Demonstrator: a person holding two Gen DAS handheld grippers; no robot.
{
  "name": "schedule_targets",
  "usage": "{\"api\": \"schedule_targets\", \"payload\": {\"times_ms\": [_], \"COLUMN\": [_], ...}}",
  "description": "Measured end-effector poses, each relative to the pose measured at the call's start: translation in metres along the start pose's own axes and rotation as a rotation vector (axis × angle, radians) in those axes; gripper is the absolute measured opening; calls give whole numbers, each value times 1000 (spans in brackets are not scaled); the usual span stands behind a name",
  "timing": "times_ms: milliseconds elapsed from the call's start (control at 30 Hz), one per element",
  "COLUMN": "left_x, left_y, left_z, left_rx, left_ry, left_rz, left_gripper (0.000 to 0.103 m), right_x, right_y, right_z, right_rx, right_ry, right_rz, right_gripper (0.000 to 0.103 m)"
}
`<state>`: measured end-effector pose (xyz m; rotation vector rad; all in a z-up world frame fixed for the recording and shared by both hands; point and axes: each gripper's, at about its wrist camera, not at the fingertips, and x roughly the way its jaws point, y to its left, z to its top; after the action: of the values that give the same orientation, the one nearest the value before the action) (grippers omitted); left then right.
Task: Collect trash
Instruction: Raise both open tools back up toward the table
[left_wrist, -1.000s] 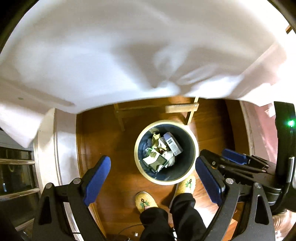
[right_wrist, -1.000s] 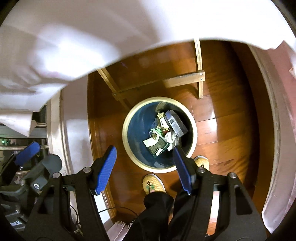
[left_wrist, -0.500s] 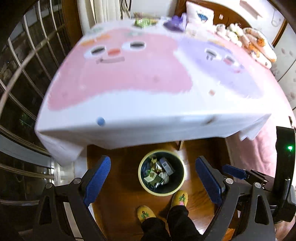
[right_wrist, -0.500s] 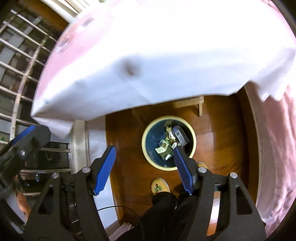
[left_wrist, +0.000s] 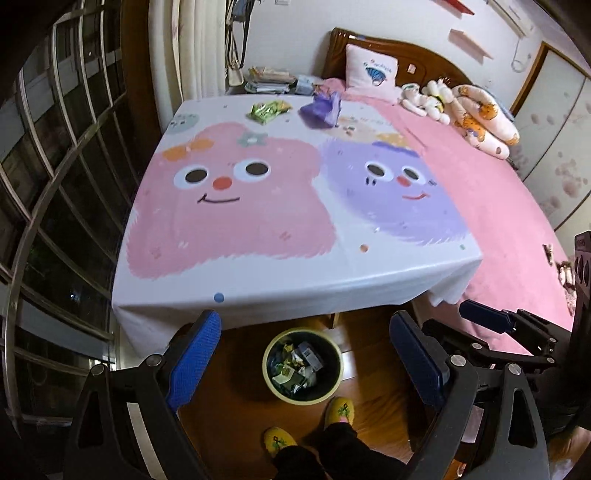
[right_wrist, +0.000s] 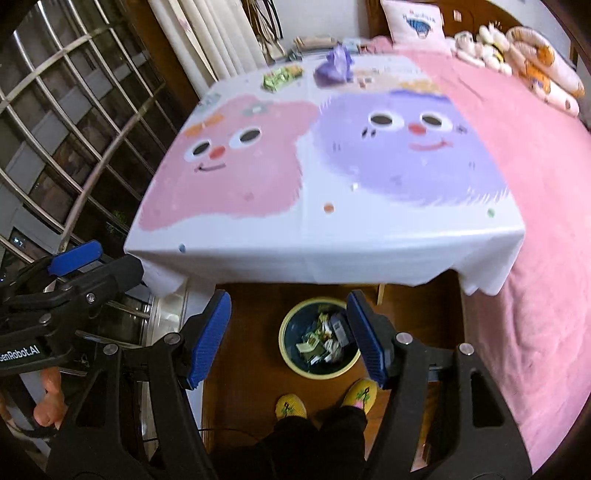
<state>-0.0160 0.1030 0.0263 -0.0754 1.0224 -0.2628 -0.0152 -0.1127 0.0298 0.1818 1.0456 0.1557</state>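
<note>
A round bin (left_wrist: 332, 391) (right_wrist: 291, 354) with a cream rim stands on the wooden floor by the table's near edge, holding several crumpled wrappers and cartons. At the table's far edge lie a green wrapper (left_wrist: 267, 110) (right_wrist: 280, 78) and a purple wrapper (left_wrist: 321, 109) (right_wrist: 334, 68). My left gripper (left_wrist: 306, 350) hangs open high above the bin, nothing between its blue pads. My right gripper (right_wrist: 288, 336) is open too and empty, also above the bin. Each gripper shows at the edge of the other's view.
The table (left_wrist: 229, 280) (right_wrist: 314, 258) wears a white cloth with pink and purple cartoon faces. A pink bed (left_wrist: 495, 206) with soft toys runs along the right. A barred window (left_wrist: 55, 166) fills the left. A person's yellow slippers (left_wrist: 340, 410) stand by the bin.
Both grippers have risen from under the cloth's hem to well above the table. The tabletop and the far wrappers have come into view, and the bin looks smaller.
</note>
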Motion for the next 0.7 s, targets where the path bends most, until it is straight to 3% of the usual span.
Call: {"api": "schedule_targets", "payload": {"times_ms": [367, 700], "left_x": [-39, -33], "left_y": [14, 31], "left_z": [27, 61], "left_rx": [8, 23], "left_ry": [-66, -120], "left_rz": [4, 34], "left_gripper": [94, 94], "right_x": [-29, -10], "right_y": [27, 22], "right_z": [25, 68], "right_rx": [-32, -39], "right_ry": [-81, -118], "right_rz": [-21, -20], "right_gripper": [63, 63]}}
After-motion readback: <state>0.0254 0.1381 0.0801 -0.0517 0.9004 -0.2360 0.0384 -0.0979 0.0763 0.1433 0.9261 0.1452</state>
